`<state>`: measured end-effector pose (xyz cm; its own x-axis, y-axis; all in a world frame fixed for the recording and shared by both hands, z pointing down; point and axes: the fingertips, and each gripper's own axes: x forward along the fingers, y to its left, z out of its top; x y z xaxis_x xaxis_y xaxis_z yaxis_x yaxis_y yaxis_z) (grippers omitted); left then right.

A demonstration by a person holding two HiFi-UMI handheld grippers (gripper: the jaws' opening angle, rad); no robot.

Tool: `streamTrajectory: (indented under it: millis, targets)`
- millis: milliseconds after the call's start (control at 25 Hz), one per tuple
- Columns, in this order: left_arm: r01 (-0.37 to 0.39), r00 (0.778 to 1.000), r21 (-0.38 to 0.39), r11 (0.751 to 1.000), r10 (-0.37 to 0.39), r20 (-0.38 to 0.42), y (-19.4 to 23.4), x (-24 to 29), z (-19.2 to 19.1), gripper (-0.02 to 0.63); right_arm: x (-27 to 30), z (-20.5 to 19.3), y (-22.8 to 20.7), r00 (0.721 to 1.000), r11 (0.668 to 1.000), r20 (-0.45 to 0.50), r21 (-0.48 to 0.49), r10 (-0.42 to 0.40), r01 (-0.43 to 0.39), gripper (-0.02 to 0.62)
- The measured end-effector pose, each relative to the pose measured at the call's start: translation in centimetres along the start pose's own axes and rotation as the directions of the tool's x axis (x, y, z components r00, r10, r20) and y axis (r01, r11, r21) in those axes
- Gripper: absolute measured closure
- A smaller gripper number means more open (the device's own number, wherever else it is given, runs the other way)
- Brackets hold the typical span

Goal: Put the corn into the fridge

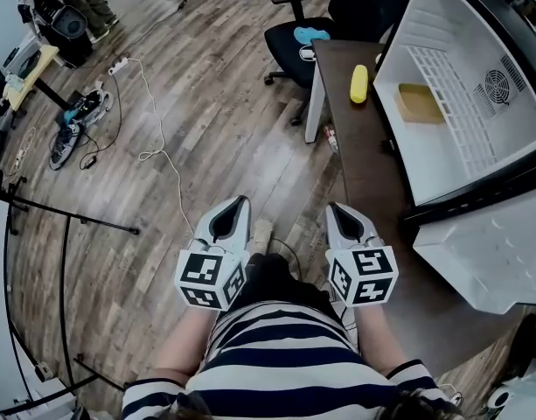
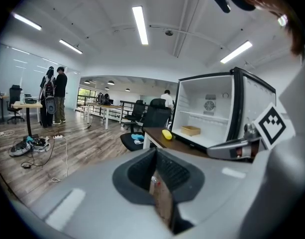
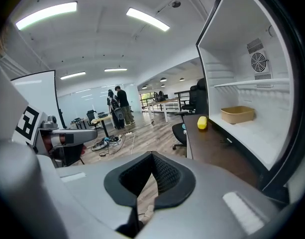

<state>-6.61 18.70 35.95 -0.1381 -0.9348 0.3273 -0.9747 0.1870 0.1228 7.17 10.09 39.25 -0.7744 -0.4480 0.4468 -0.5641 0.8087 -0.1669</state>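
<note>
Head view: one corn [image 1: 358, 83], one fridge [image 1: 447, 24]; left gripper [image 1: 242, 199], right gripper [image 1: 331, 206] seemingly closed, empty.

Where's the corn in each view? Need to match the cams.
Head view: corn upper right, on the brown table, left of the open fridge.
Left gripper view: corn near centre, on the table.
Right gripper view: corn right of centre.
Shared landmark: tan tray inside the fridge.

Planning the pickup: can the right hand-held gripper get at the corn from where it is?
Not from here, probably: the right hand-held gripper is shut and well short of the corn. The way looks free, though; only bare table lies between them.
</note>
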Motion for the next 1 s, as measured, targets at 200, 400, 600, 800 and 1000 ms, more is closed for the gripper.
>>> streamTrajectory:
  millis: [200, 400, 600, 800, 1000]
  targets:
    - [0.029, 1.000, 0.010, 1.000, -0.029, 0.005, 1.2, 4.0, 1.3, 0.606, 3.1, 1.7, -1.6, 0.999, 0.999, 0.012, -0.003, -0.041, 0.041, 0.598]
    - [0.073, 0.997, 0.026, 0.997, -0.073, 0.002, 2.6, 8.8, 3.1, 0.606, 6.4, 3.9, -3.9, 0.994, 0.994, 0.026, 0.007, -0.105, 0.105, 0.598]
    - [0.125, 0.992, 0.040, 0.991, -0.125, -0.012, 3.9, 14.1, 4.4, 0.606, 9.7, 5.7, -6.5, 0.986, 0.986, 0.027, 0.017, -0.165, 0.164, 0.598]
    - [0.184, 0.982, 0.050, 0.982, -0.183, -0.039, 4.7, 19.3, 5.5, 0.606, 12.9, 7.5, -9.6, 0.972, 0.972, 0.032, 0.040, -0.232, 0.230, 0.598]
    - [0.242, 0.969, 0.080, 0.967, -0.237, -0.064, 4.8, 23.7, 6.4, 0.606, 15.9, 9.2, -12.5, 0.959, 0.959, 0.031, 0.060, -0.281, 0.278, 0.583]
